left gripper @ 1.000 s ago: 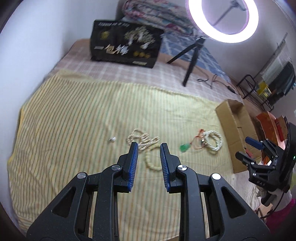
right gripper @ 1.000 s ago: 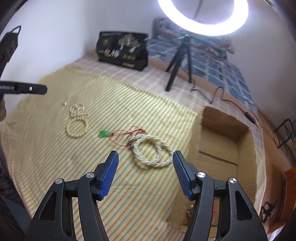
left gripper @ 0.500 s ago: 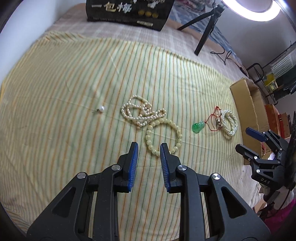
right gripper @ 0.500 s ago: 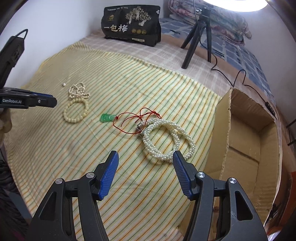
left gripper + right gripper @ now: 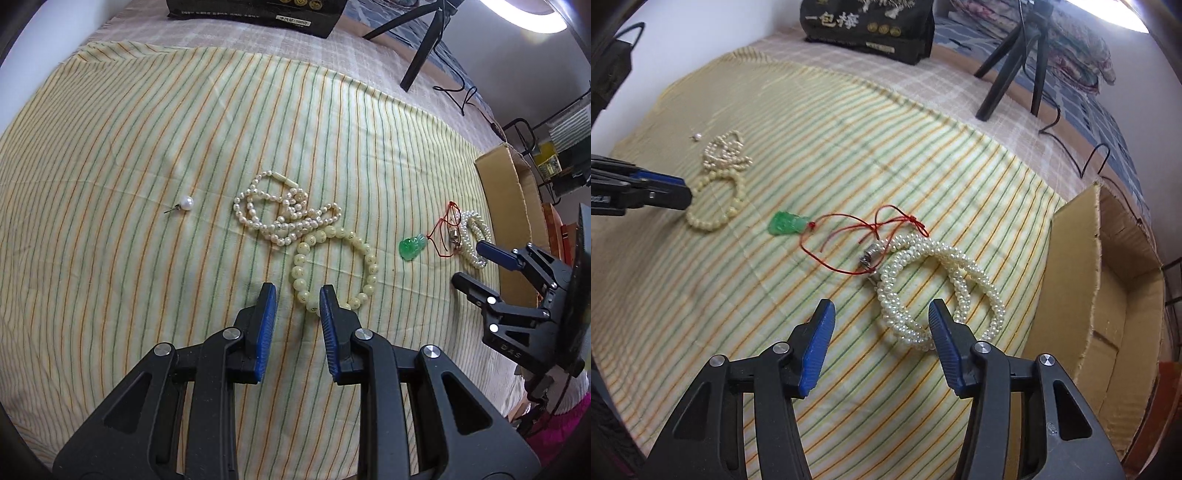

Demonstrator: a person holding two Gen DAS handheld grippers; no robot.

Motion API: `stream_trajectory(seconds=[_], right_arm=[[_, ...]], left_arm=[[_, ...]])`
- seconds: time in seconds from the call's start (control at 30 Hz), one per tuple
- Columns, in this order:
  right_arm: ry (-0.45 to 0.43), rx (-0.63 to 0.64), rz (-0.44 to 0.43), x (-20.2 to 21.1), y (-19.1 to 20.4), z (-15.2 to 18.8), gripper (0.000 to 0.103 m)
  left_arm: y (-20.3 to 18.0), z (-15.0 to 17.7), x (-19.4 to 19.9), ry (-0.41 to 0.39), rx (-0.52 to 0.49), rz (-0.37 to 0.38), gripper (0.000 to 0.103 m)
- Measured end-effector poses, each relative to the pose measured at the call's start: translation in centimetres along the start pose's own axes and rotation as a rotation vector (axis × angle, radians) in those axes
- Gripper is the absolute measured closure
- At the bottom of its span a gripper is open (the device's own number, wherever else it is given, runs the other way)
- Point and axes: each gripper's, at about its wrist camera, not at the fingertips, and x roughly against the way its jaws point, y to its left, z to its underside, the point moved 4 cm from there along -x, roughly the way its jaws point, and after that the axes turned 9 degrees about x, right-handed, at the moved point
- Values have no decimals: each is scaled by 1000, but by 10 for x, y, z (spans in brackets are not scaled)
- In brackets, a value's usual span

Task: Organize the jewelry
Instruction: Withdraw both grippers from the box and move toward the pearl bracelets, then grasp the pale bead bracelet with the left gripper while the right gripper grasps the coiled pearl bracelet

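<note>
Surveying layout: five jewelry pieces lie on a yellow striped cloth [image 5: 147,129], each gripper poised low over one piece.
Left gripper [image 5: 297,293]: fingers apart with a narrow gap, nothing between them; the right fingertip overlaps the near edge of the large-bead bracelet [image 5: 334,269] in the left wrist view. Whether it touches the beads cannot be told.
Right gripper [image 5: 881,321]: fingers wide apart, empty; the near loop of the woven pearl bracelet [image 5: 942,288] lies between the two blue pads [image 5: 816,345] in the right wrist view. Contact cannot be told.
Large-bead bracelet: pale yellow-green round beads in an open ring, flat on the cloth, touching the pearl strand [image 5: 284,218] at its far side.
Pearl strand: small cream pearls bunched in loose loops, far side of the large-bead bracelet.
Pearl stud earring [image 5: 184,203]: single white pearl on a short pin, alone, left of the pearl strand.
Green pendant [image 5: 786,223]: jade-coloured carving on a red cord [image 5: 857,232]; the cord runs in loops to the woven pearl bracelet's metal clasp [image 5: 870,256].
Woven pearl bracelet: two overlapping loops of fine beads, just beside the cardboard box [image 5: 1108,295].
Cardboard box: open top, at the right edge of the cloth.
Background: black printed bag [image 5: 868,26] and a black tripod [image 5: 1008,62] beyond the cloth.
</note>
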Motion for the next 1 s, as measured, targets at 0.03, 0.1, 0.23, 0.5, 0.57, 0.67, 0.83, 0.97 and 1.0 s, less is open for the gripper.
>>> stream_trajectory(seconds=[0.03, 0.1, 0.23, 0.5, 0.57, 0.67, 0.83, 0.97, 1.0], right_arm=[[5, -6, -5, -2, 0, 1, 51], [6, -6, -3, -4, 0, 2, 51], [5, -25, -16, -4, -1, 3, 56], [24, -8, -22, -1, 7, 2, 93], [26, -12, -28, 1, 7, 4, 95], [20, -30, -46, 7, 8, 10, 95], [1, -63, -67, 18, 6, 19, 96], [-36, -90, -68, 34, 4, 22, 96], [-50, -99, -67, 40, 3, 23, 96]], left_arm=[[-1, 0, -1, 0, 0, -3, 80], [-4, -1, -5, 1, -1, -11, 80], [-5, -1, -8, -2, -12, -30, 80], [-4, -4, -13, -39, -28, -56, 95], [-3, -5, -12, -44, -30, -51, 97], [2, -5, -6, -55, -17, -36, 97], [5, -2, 8, -79, -18, -17, 98], [2, 3, 25, -106, -29, 12, 98], [0, 5, 29, -111, -32, 20, 98]])
